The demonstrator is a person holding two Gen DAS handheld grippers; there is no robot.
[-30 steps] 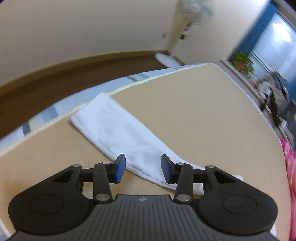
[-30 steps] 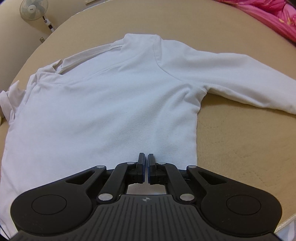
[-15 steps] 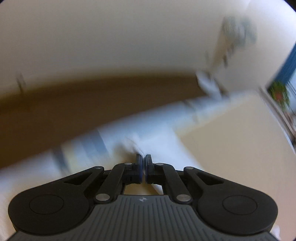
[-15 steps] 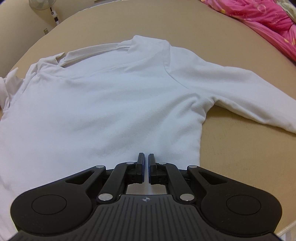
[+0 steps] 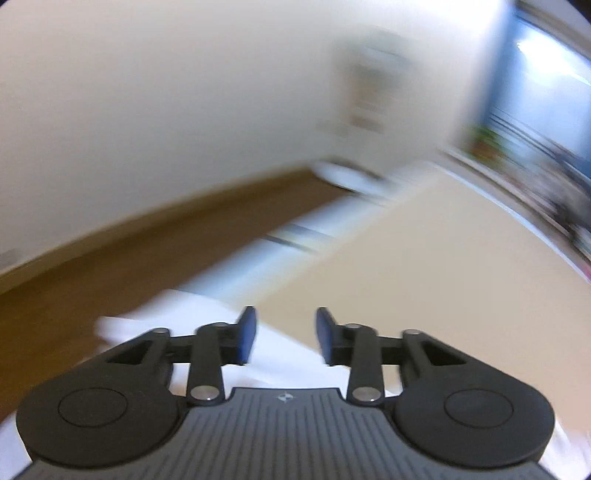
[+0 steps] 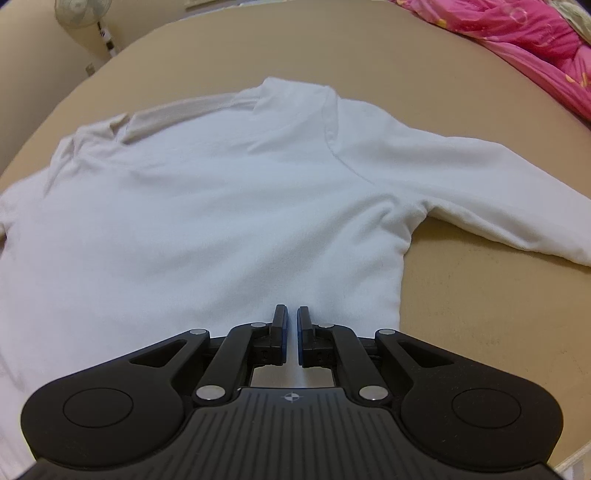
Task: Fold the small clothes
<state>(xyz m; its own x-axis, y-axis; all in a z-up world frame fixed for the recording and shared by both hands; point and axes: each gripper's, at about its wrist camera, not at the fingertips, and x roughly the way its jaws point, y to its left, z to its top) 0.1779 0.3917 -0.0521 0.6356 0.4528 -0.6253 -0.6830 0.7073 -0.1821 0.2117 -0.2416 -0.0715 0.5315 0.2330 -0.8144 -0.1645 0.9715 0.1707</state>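
Note:
A white long-sleeved shirt (image 6: 207,206) lies spread flat on the tan bed surface (image 6: 480,306), with one sleeve (image 6: 491,192) stretched out to the right. My right gripper (image 6: 291,325) sits at the shirt's near hem. Its jaws are opening, the pads stand a narrow slit apart, and I see no cloth pinched between them. In the blurred left wrist view my left gripper (image 5: 284,332) is open and its jaws are still opening. The white sleeve (image 5: 177,314) lies under and to the left of its fingers, and nothing sits between the pads.
A pink quilt (image 6: 535,44) is bunched at the far right of the bed. A standing fan (image 6: 83,11) is by the wall beyond it. The bed's edge (image 5: 314,236) drops to a brown floor (image 5: 110,258) ahead of the left gripper.
The left gripper closed over the sleeve half a second ago and now stands open again, its view swung and blurred. The right pads have parted slightly at the hem.

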